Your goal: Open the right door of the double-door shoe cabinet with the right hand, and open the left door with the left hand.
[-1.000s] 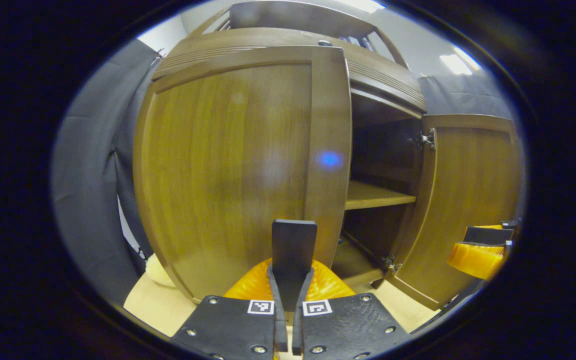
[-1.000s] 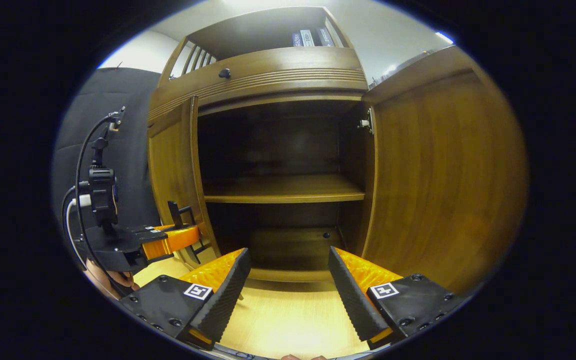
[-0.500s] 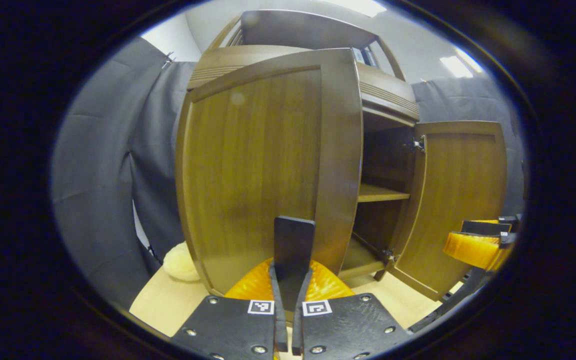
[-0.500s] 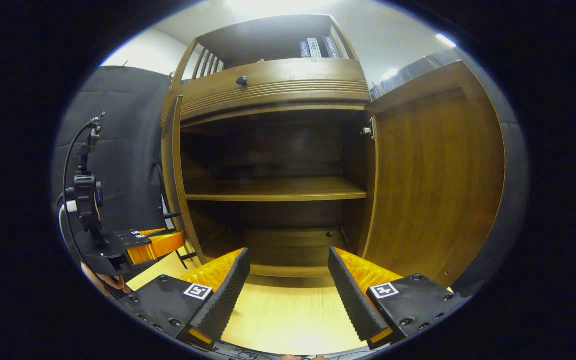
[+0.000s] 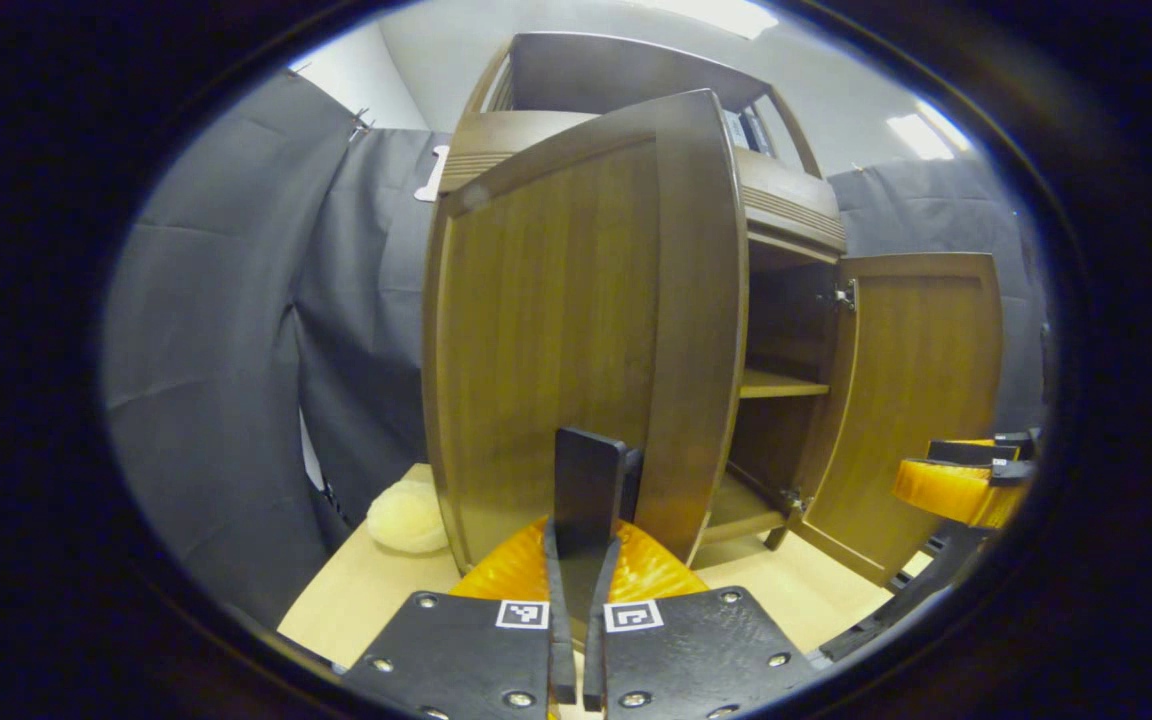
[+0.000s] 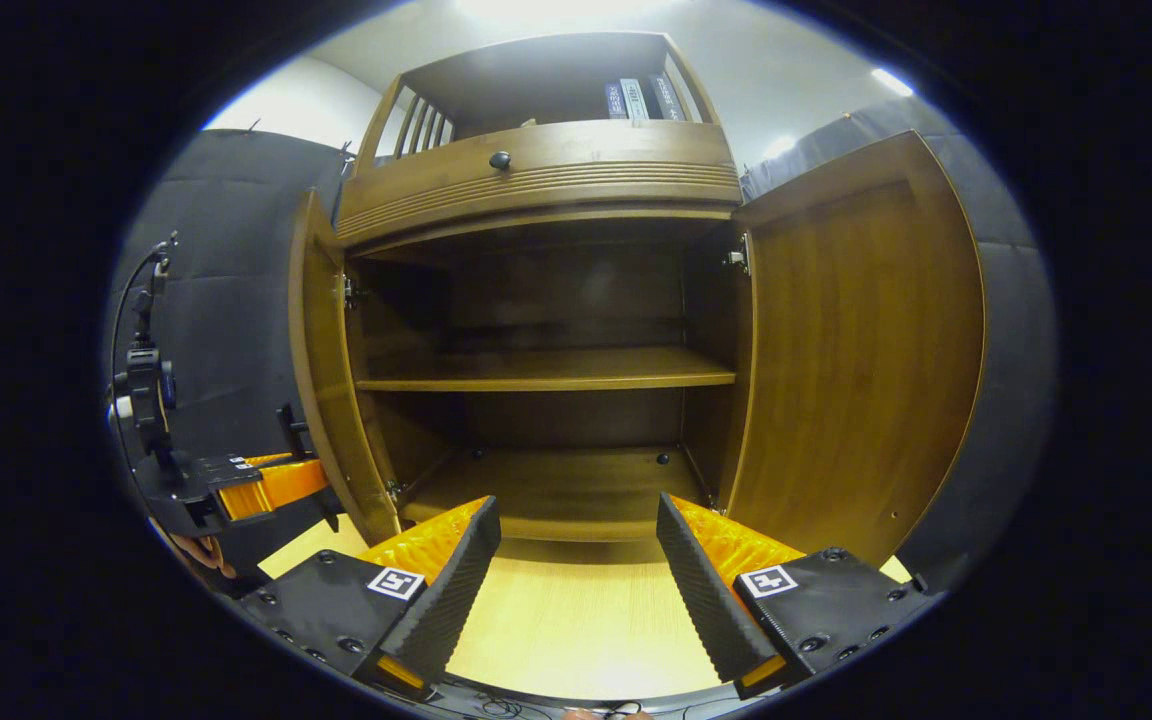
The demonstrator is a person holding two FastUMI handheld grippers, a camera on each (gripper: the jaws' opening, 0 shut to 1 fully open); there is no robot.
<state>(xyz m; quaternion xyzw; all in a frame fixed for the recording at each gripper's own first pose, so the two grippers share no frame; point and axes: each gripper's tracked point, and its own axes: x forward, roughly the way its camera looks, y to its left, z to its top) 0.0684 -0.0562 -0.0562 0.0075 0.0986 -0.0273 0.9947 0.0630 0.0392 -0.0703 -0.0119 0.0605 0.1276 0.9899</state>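
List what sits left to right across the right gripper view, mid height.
left gripper → left door, swung open → shelf inside the cabinet → right door, swung open → black cloth wall.

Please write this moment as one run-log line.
left door: swung open | right door: open | left gripper: shut at left door's edge | right gripper: open, free | shelf: bare

Your cabinet doors (image 6: 861, 350) are brown wood with a smooth, satin sheen. Your right gripper (image 6: 576, 570) has ribbed black pads (image 6: 701, 590) on glossy orange plastic.
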